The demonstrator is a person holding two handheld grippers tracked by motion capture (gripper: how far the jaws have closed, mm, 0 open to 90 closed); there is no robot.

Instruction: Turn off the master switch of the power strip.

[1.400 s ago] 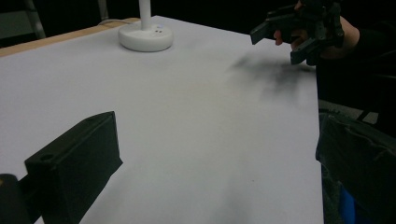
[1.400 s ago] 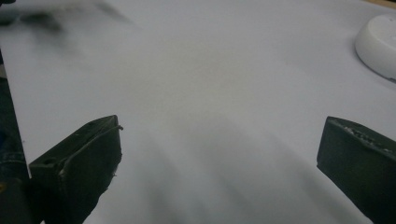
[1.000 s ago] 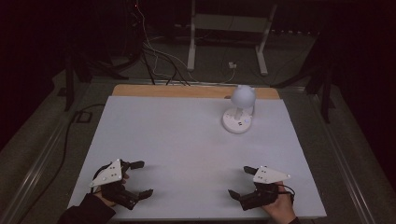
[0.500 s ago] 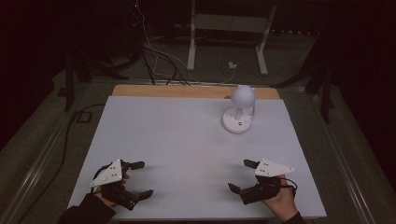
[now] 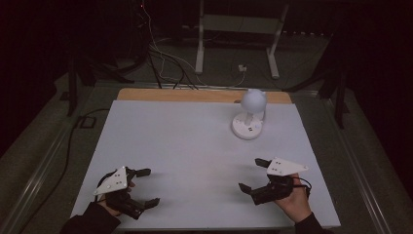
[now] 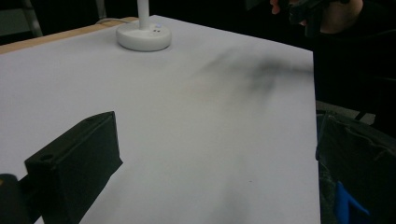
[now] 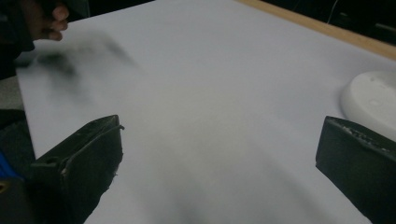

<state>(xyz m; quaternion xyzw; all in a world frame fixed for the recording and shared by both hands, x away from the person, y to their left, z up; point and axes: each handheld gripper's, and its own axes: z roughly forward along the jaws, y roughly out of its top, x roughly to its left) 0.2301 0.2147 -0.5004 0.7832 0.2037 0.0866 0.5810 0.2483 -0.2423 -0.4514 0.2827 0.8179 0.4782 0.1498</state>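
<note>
Both grippers, my left gripper and right gripper, gape wide over the near table; lamp stands far right.

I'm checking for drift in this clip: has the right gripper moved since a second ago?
Yes, slightly. In the high view the right gripper has shifted a little toward the table's right edge and forward, closer to the white lamp, which has stayed put.
</note>
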